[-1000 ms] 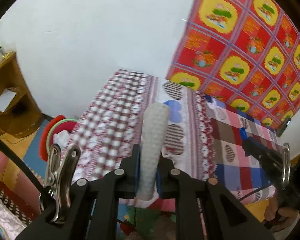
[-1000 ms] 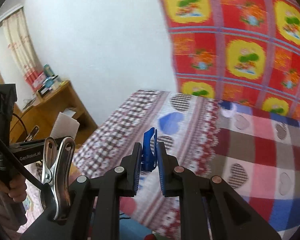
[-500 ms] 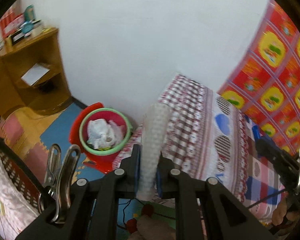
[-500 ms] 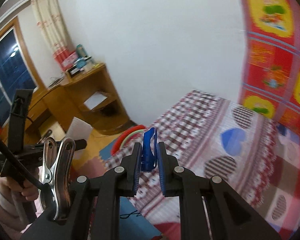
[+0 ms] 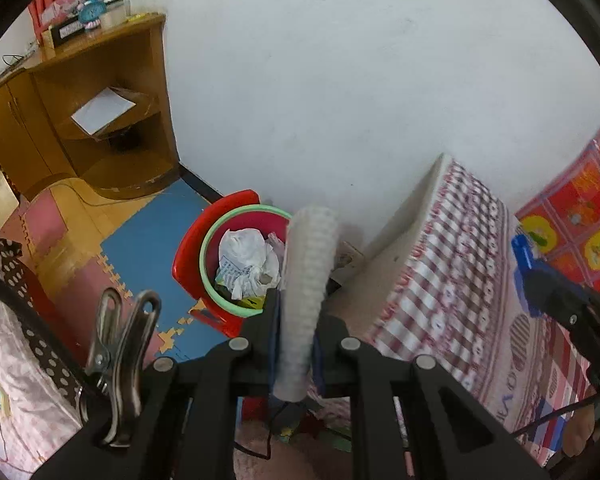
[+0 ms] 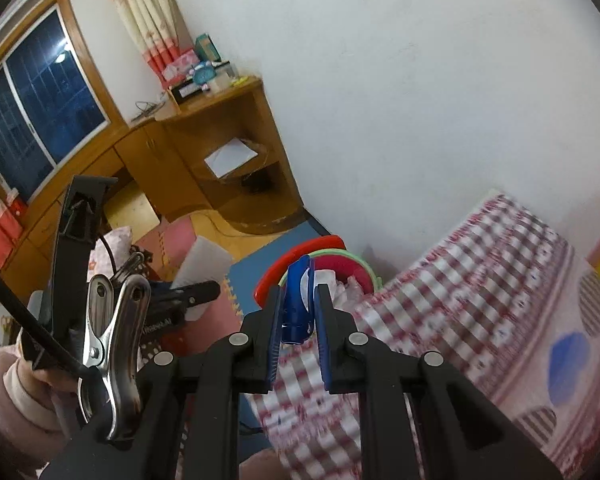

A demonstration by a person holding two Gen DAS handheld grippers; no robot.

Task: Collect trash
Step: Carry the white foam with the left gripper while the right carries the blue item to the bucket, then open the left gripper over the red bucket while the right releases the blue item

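My left gripper point(image 5: 296, 320) is shut on a white foam net sleeve point(image 5: 306, 280) that sticks up between its fingers. Just beyond and below it on the floor stands a red bin with a green rim point(image 5: 208, 268), with crumpled white paper point(image 5: 246, 258) inside. My right gripper point(image 6: 298, 312) is shut on a flattened blue wrapper point(image 6: 298, 304); the same bin point(image 6: 332, 258) shows partly behind it. In the left wrist view the right gripper point(image 5: 540, 284) and its blue wrapper appear at the right edge, above the bed.
A bed with a red-checked cover point(image 5: 452, 280) fills the right side, tight against the bin. A wooden corner desk point(image 5: 100, 120) with shelves stands at the white wall. Foam floor mats point(image 5: 140, 248) lie around the bin. A hand point(image 6: 28, 384) holds the left gripper.
Both grippers have swung left and downward, away from the bed. The bin, at the far left edge before, now sits right in front of the left gripper. Both grips are unchanged.
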